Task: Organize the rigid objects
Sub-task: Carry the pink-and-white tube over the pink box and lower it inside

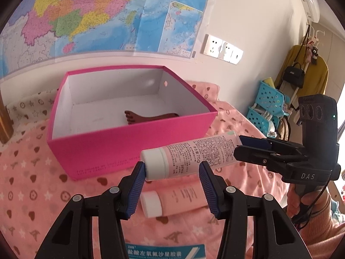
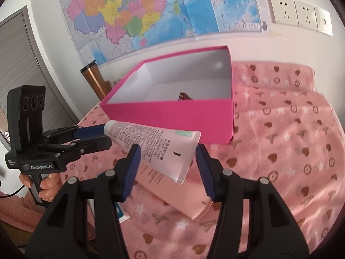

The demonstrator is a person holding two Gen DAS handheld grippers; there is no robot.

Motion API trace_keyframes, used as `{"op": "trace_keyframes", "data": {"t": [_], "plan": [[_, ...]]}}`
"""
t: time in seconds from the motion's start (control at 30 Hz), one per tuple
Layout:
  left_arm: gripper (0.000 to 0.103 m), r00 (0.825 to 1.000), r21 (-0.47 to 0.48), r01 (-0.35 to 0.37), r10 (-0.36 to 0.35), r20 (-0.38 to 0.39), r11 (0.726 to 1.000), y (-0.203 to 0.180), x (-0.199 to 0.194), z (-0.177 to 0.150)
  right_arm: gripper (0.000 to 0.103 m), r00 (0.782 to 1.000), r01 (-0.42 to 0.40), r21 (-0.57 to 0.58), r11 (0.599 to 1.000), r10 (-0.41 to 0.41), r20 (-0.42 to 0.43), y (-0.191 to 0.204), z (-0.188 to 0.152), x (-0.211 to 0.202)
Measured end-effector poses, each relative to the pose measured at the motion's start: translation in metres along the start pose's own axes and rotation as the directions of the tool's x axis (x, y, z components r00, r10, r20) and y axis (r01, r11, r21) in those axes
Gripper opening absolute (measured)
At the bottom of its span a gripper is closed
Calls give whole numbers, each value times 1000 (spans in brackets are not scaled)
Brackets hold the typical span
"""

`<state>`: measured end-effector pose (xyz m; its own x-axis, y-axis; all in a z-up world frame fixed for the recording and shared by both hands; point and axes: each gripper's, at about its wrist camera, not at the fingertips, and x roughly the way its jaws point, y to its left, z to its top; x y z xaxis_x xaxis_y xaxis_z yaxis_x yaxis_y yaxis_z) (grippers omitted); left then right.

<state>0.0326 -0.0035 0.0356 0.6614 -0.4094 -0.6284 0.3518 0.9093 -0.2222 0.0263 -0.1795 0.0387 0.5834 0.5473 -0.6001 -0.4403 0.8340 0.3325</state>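
Above the pink blanket [image 1: 32, 185], tube [image 1: 194, 157] level between both tools' grips, cap toward left tool [image 1: 171, 186], crimp in right tool [image 2: 168, 168].

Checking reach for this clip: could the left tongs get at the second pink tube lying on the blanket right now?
Probably not yet. The left tongs are shut on the cap end of the raised tube, whose other end the right tongs hold. The second tube lies uncovered on the blanket just below.

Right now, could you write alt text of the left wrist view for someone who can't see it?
A pink tube with a white cap is held off the bed, the left gripper around its cap end and the right gripper on its flat end. Behind stands an open pink box; a second tube lies on the pink blanket.
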Motion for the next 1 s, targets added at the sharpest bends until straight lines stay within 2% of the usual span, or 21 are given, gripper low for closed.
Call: {"op": "trace_keyframes", "data": {"t": [0.57, 1.0], "plan": [[51, 996, 33, -55, 53, 68, 998, 4, 6, 41, 56, 999, 11, -37, 999, -10, 46, -9, 44, 8], [51, 996, 18, -67, 66, 60, 998, 14, 22, 60, 56, 997, 19, -56, 998, -15, 72, -16, 71, 19]]}}
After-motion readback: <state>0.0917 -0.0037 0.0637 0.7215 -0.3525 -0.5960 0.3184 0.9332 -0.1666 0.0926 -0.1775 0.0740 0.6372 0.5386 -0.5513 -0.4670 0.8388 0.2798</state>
